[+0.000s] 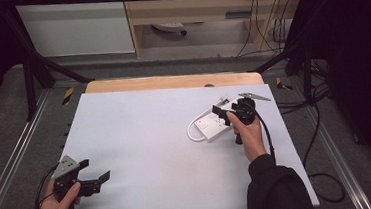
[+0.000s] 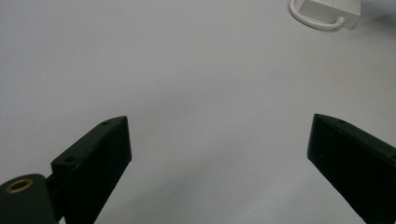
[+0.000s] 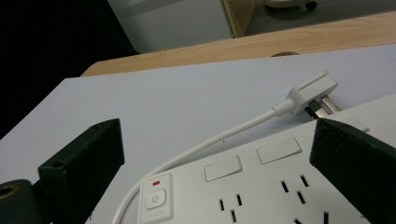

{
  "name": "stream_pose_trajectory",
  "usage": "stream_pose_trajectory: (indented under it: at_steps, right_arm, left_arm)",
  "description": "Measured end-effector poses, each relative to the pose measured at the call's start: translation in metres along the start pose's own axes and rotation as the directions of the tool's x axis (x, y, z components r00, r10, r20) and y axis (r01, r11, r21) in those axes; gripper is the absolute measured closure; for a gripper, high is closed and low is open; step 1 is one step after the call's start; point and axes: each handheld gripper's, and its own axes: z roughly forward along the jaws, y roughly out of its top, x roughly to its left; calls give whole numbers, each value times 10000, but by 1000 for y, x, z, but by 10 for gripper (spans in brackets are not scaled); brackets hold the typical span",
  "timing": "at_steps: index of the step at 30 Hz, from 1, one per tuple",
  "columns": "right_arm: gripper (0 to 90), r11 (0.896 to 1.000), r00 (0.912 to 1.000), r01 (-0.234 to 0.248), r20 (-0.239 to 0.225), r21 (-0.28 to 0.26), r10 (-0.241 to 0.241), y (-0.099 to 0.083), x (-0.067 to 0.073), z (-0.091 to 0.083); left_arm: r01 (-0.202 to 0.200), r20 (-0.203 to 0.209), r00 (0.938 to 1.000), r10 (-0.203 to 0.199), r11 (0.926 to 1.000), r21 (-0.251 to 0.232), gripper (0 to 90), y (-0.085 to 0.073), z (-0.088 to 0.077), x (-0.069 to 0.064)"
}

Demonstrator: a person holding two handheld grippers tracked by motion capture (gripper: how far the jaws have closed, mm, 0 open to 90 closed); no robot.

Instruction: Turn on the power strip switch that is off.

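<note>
A white power strip [image 1: 209, 125] lies on the right half of the white table top [image 1: 146, 137], its white cable [image 3: 210, 144] looping round to a plug [image 3: 312, 91] that rests on the table beside it. My right gripper [image 1: 223, 115] is held just over the strip and is open, with its jaws to either side of the sockets and the power button [image 3: 154, 200]. In the right gripper view the right gripper [image 3: 218, 125] holds nothing. My left gripper [image 1: 94, 170] is at the near left corner, open and empty. In the left gripper view the left gripper [image 2: 219, 121] faces bare table, with the strip [image 2: 331, 9] far off.
A wooden desk edge [image 1: 171, 81] runs behind the white top. Black frame bars [image 1: 30, 71] stand at the back corners. Loose cables [image 1: 324, 174] lie on the floor to the right. A white cabinet [image 1: 74, 28] is beyond the table.
</note>
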Motion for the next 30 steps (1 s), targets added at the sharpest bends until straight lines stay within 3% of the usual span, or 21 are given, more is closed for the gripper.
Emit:
stream_pose_trajectory:
  at_steps: [12, 30]
  right_arm:
    - [45, 9992, 9995, 314, 26, -229, -313, 8, -1, -16]
    - [73, 9935, 9924, 1121, 523, -192, -1110, 16, 1, -50]
  left_arm:
    - [13, -5, 10000, -13, 10000, 4, 64, 0, 0, 0]
    - [69, -37, 10000, -69, 10000, -12, 64, -2, -2, 1]
